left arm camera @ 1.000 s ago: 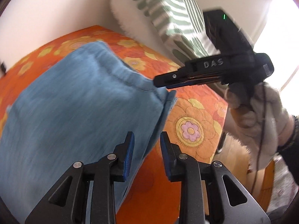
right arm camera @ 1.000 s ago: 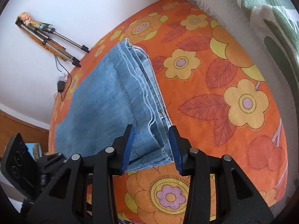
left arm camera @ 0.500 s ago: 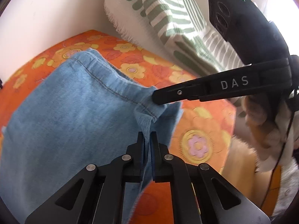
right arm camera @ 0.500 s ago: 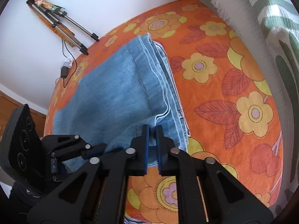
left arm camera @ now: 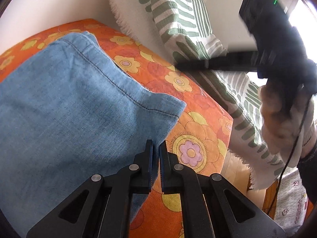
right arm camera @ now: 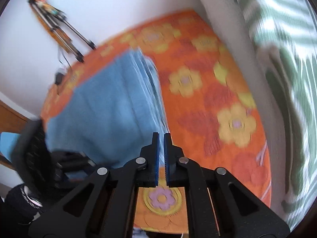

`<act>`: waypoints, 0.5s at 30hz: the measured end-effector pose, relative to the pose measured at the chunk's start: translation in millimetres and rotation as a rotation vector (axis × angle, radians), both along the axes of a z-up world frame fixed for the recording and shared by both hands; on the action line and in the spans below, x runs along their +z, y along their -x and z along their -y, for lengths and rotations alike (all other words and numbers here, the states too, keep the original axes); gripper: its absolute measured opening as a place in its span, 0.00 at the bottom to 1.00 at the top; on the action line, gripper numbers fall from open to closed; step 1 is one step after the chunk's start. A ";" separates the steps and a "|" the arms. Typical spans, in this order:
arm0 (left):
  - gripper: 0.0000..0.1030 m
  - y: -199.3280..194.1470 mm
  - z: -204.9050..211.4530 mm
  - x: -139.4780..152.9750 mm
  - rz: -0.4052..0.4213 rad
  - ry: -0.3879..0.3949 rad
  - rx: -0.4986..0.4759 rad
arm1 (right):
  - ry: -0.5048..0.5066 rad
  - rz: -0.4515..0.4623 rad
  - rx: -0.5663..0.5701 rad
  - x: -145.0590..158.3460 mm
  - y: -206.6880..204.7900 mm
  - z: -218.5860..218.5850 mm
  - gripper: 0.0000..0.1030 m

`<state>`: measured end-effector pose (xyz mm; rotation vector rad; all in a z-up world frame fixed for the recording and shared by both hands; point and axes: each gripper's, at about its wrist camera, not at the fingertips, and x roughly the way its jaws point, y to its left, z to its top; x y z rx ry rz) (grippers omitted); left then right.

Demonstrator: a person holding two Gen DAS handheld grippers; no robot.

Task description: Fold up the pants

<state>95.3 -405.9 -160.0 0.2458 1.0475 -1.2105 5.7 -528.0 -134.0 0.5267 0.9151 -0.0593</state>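
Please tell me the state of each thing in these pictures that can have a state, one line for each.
Pants: folded, lying on the bed, near edge pinched by both tools.
Left tool: shut on the pants' edge.
Right tool: shut on the pants' edge; view blurred.
Bed cover: spread flat under the pants.
Pillow: leaning against the wall.
Tripod: legs closed, against the wall.

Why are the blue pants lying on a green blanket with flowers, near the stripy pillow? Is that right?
Not quite. The blanket with flowers is orange, not green, as the left wrist view shows clearly. The blue pants do lie on it, near the stripy pillow.
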 end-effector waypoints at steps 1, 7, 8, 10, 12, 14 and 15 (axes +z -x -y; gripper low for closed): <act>0.04 0.9 0.0 -0.6 -0.003 0.003 0.002 | -0.012 0.037 0.022 7.8 -8.6 -3.2 0.05; 0.13 10.1 -27.1 17.3 -0.024 0.010 0.029 | 0.092 0.062 0.104 5.5 -83.6 -36.3 0.16; 0.13 12.5 -40.8 25.0 -0.024 0.021 0.034 | 0.140 0.055 0.101 2.9 -97.6 -39.8 0.18; 0.19 16.2 -71.5 39.7 0.010 0.027 0.054 | 0.143 0.075 0.100 2.8 -112.2 -40.0 0.20; 0.28 15.0 -108.6 51.9 0.056 0.018 0.092 | 0.146 0.082 0.097 4.1 -131.2 -38.6 0.25; 0.33 4.6 -151.5 59.2 0.089 0.006 0.157 | 0.178 0.070 0.100 5.1 -151.7 -38.3 0.48; 0.34 -3.7 -174.2 61.0 0.108 -0.005 0.199 | 0.188 0.063 0.099 5.0 -158.6 -38.2 0.51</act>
